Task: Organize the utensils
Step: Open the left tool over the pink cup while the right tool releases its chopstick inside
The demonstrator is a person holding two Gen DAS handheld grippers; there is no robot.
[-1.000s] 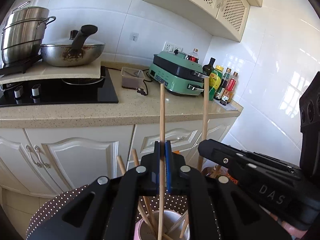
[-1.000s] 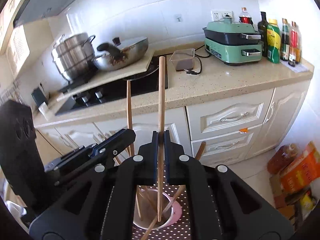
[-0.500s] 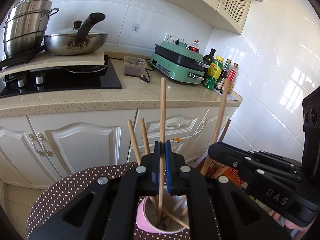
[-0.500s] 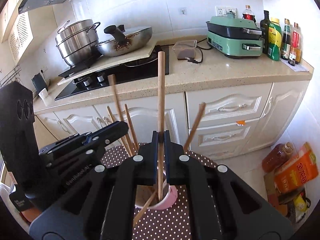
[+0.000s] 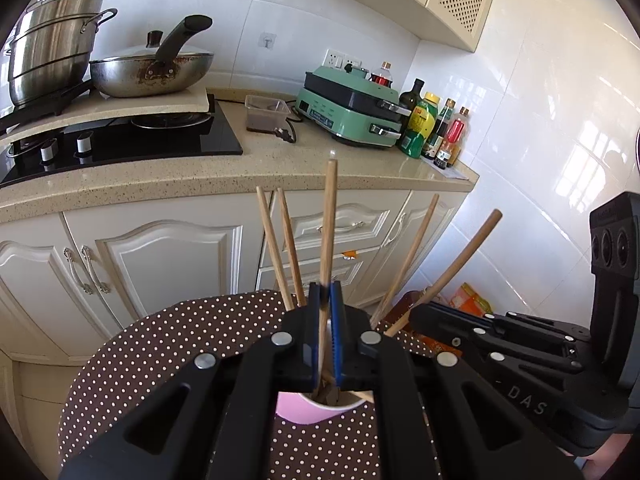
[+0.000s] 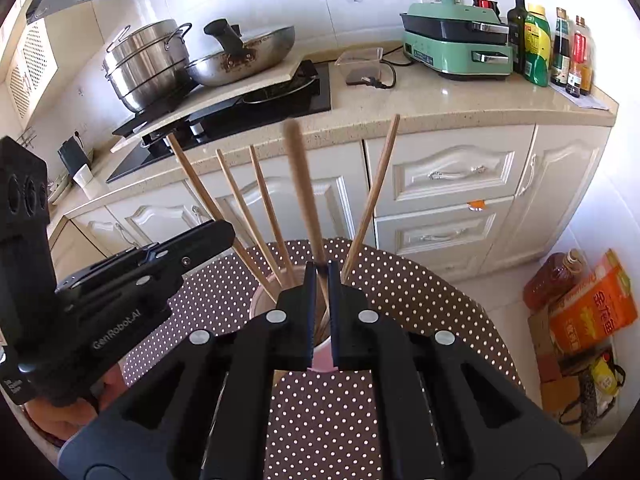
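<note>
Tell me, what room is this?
A home kitchen, most likely: a stove with a wok and steel pot, cabinets under a counter, and sauce bottles.

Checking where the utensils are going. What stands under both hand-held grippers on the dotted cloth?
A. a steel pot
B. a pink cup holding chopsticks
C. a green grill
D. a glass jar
B: the pink cup sits on the dotted cloth, with chopsticks leaning in it.

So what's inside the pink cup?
Wooden chopsticks stand in the pink cup, leaning outward. Each gripper's jaws pinch one more stick, its lower end dipping into the cup. The cup's bottom is hidden by the grippers, so anything else there can't be seen.
</note>
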